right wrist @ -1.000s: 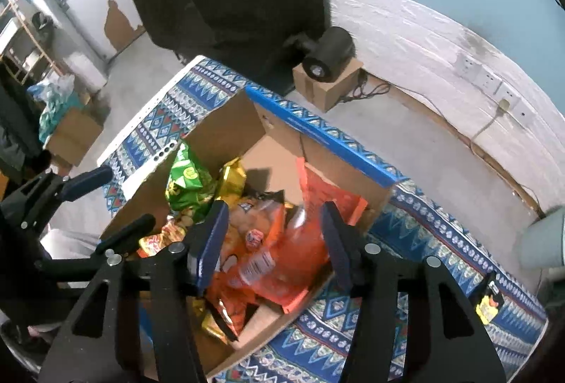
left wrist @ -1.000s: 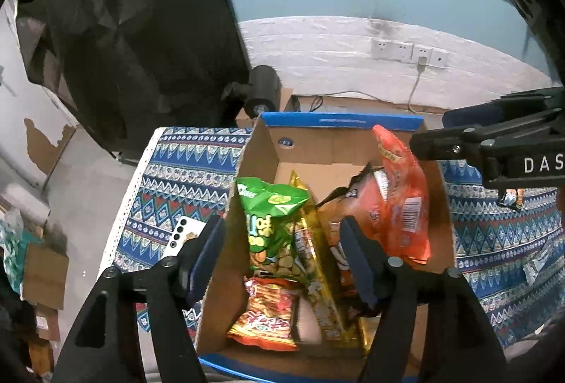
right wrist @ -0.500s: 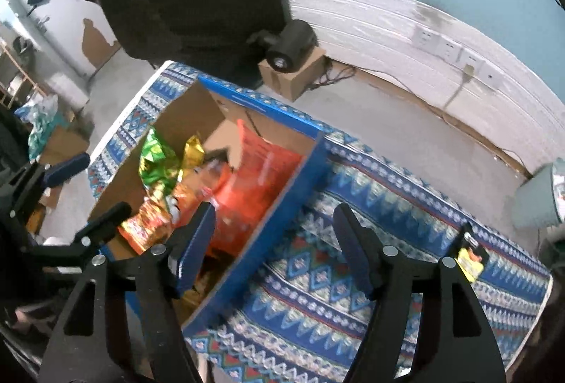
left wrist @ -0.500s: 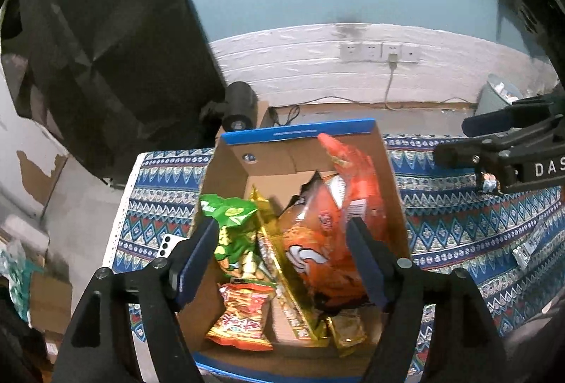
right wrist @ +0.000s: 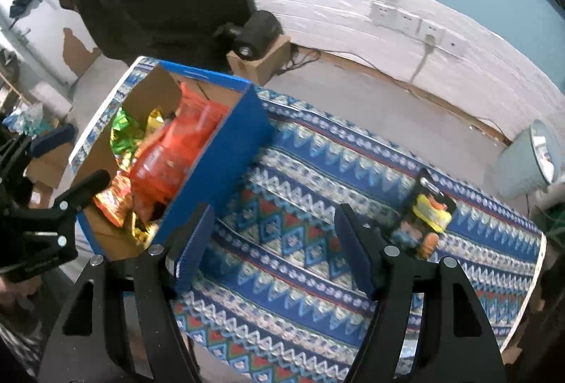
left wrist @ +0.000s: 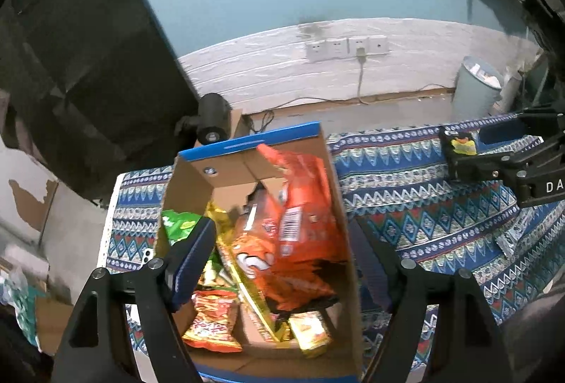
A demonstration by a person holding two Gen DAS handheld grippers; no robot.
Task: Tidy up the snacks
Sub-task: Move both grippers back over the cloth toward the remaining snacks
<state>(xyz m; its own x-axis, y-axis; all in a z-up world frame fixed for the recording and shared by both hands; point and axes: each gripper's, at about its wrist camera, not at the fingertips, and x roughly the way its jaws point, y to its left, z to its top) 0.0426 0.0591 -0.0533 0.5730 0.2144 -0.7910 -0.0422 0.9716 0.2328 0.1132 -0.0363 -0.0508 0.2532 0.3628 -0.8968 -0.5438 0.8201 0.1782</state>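
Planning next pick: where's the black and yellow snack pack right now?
The black and yellow snack pack lies flat on the patterned tablecloth, outside the cardboard box, toward the table's right end in the right wrist view, just beyond the right gripper.

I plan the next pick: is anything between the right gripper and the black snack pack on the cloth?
Nothing visible: only bare patterned cloth lies between the open, empty right gripper and the black snack pack. The box stands off to the side.

An open cardboard box with blue outer walls (left wrist: 247, 141) stands on the patterned cloth, crammed with orange, green and gold snack bags (left wrist: 300, 224), while a black-and-yellow packet (right wrist: 429, 210) lies well apart.
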